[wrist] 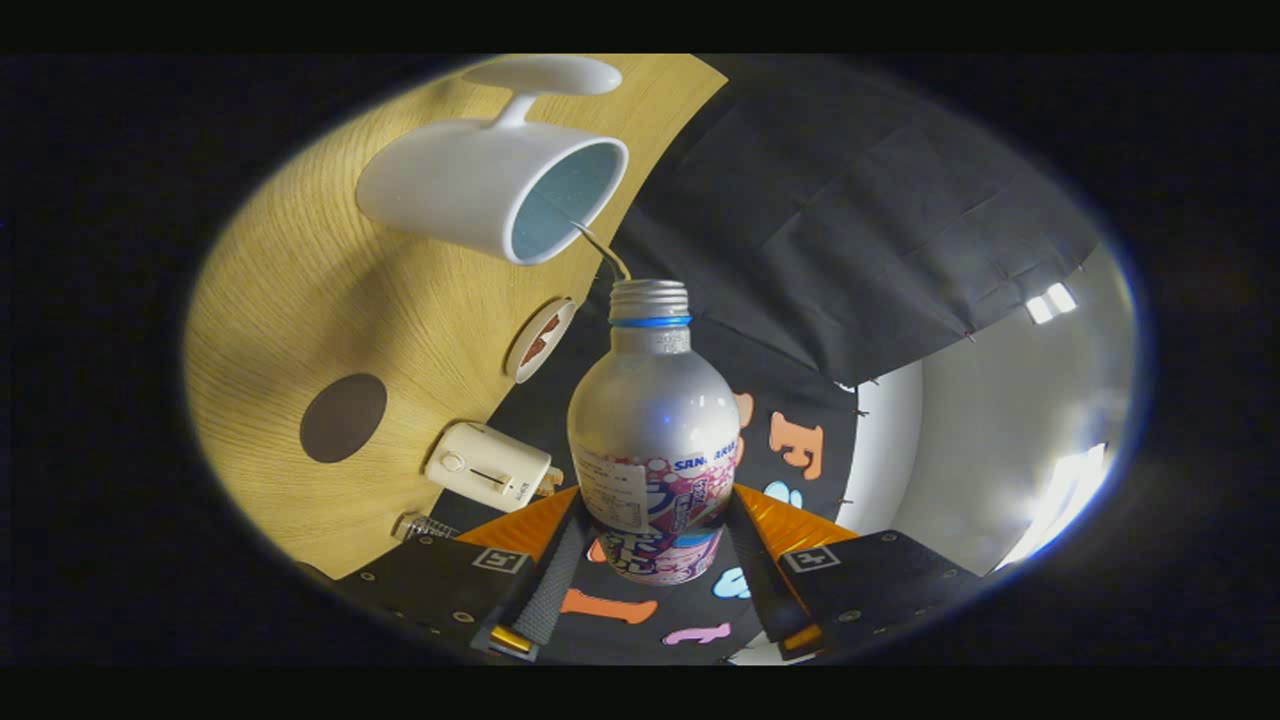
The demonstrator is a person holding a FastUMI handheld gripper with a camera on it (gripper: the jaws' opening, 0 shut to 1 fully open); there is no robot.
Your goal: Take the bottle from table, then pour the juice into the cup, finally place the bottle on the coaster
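Note:
My gripper (657, 520) is shut on a silver bottle (655, 420) with a pink and blue label, one finger on each side of its lower body. The view is rolled over, so the bottle is tipped. Its threaded neck with a blue ring points at the mouth of a white cup (470, 190) that stands on the wooden table (290, 290) just beyond it. A thin curved stream (600, 250) runs from the bottle's top to the cup's rim. The cup's inside is pale blue. A dark brown round coaster (343, 418) lies on the table, nearer to me than the cup.
A small round white disc with a red mark (540, 340) lies at the table's edge between cup and bottle. A white boxy device (488, 466) and a small metal spring-like piece (420, 525) lie near the same edge. Black cloth hangs behind the table.

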